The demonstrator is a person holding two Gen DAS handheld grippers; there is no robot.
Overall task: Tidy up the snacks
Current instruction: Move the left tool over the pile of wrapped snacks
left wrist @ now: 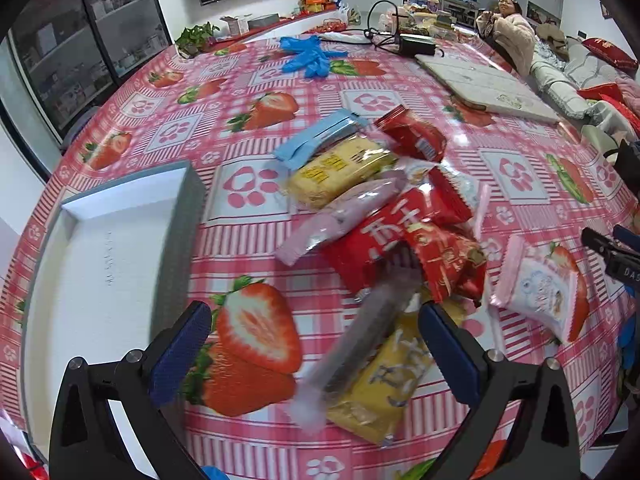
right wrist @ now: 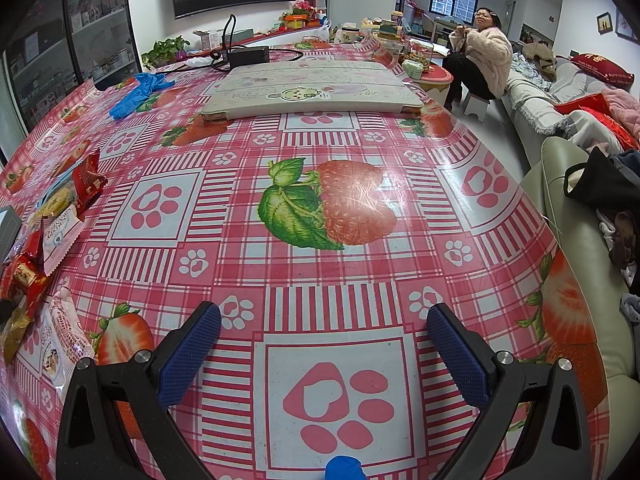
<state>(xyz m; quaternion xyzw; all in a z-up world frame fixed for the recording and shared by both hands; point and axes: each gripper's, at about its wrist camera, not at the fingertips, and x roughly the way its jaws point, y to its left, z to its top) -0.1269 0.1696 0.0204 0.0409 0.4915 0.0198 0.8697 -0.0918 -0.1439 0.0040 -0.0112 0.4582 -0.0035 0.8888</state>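
The left gripper [left wrist: 316, 344] gapes over the snack pile [left wrist: 384, 216], a blurred grey stick pack [left wrist: 360, 340] between its jaws — probably loose; close squarely across it, then carry it to the tray [left wrist: 108, 248] alongside; the right gripper [right wrist: 324, 344] idles open over bare cloth.

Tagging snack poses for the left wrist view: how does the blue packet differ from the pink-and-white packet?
The blue packet is long and narrow; the pink-and-white packet is broader, nearly square. The blue packet lies at the far end of the pile, partly under the yellow packet; the pink-and-white one lies alone to the pile's right, touching nothing. The blue one looks plain; the pink-and-white one carries a printed picture. Both lie sealed on the tablecloth, outside the box.
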